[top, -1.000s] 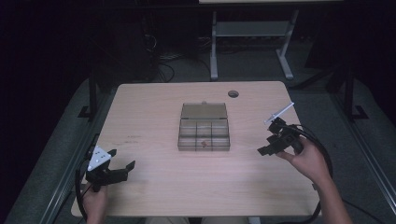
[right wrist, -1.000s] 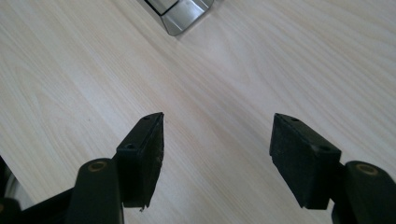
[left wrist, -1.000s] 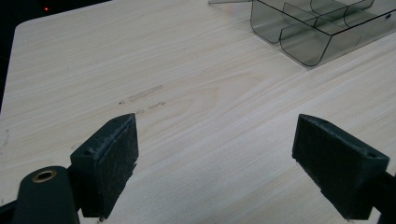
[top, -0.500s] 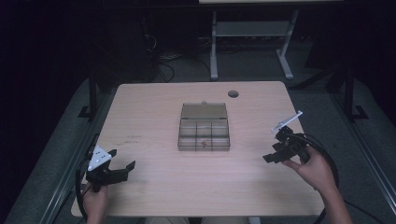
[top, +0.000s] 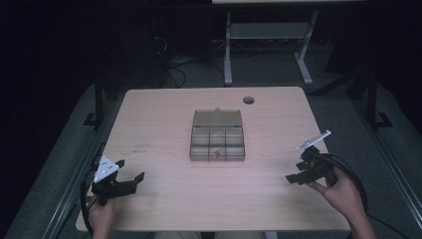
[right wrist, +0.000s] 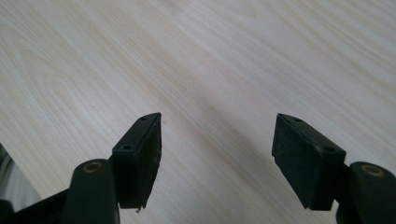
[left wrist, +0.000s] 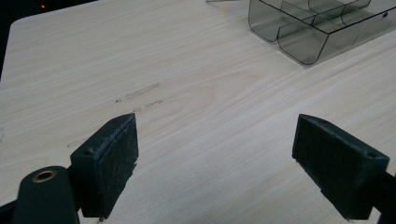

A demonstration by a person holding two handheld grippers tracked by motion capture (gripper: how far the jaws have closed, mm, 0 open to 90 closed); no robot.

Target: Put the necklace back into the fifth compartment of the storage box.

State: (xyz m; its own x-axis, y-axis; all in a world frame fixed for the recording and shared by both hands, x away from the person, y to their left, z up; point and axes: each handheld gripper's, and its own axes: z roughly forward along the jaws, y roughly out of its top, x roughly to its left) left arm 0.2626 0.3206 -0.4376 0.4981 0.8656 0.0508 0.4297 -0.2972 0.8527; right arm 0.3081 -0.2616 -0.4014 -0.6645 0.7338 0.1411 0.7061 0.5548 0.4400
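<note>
Sitting near the middle of the wooden table [top: 164,114], the compartment box [top: 217,142] is a smoky, see-through plastic organiser with its lid swung open and lying flat behind it toward the far edge. Thin dividers split the tray into a grid of small cells, and the high view shows a tiny pale speck in one of the front cells; what it is cannot be made out. In the left gripper view the box [left wrist: 322,23] is cut off by the top edge, so just its rounded near corner and a few cells are seen. A dark round hole [top: 248,100] marks the tabletop beyond the box, on its right.

The left gripper [top: 135,180] hovers near the table's front left corner, well apart from the box, its jaws spread wide with nothing between them. The right gripper [top: 293,178] is held near the right edge, also well apart from the box, its jaws likewise wide apart over bare wood. Beyond the table the room is dark, with a pale metal stand [top: 268,45] dimly visible.
</note>
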